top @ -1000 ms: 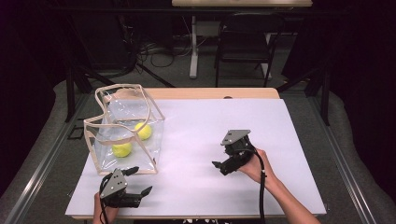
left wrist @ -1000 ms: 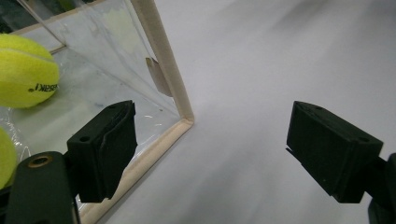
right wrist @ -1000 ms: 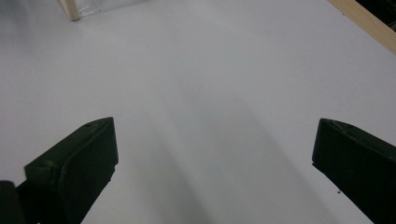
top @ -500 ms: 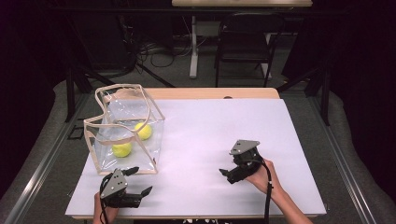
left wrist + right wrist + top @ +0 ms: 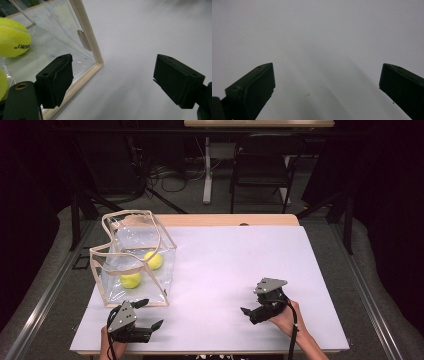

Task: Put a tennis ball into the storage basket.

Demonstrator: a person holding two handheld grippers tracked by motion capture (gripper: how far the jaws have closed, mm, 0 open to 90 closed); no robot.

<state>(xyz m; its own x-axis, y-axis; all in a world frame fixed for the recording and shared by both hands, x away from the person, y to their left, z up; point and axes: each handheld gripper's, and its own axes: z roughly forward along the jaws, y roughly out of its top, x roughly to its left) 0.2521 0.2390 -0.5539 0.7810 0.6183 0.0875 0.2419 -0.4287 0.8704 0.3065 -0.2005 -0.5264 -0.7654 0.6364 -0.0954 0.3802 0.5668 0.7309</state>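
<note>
High view: right gripper low, jaws apart.

Left tool and right tool, jaws agape

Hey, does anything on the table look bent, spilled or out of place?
Only the clear bag: its tan rim buckles inward at the near-left instead of standing square. Both tennis balls sit inside. Nothing spilled.

A lab or studio: black curtains, floor cables, white-topped table.
</note>
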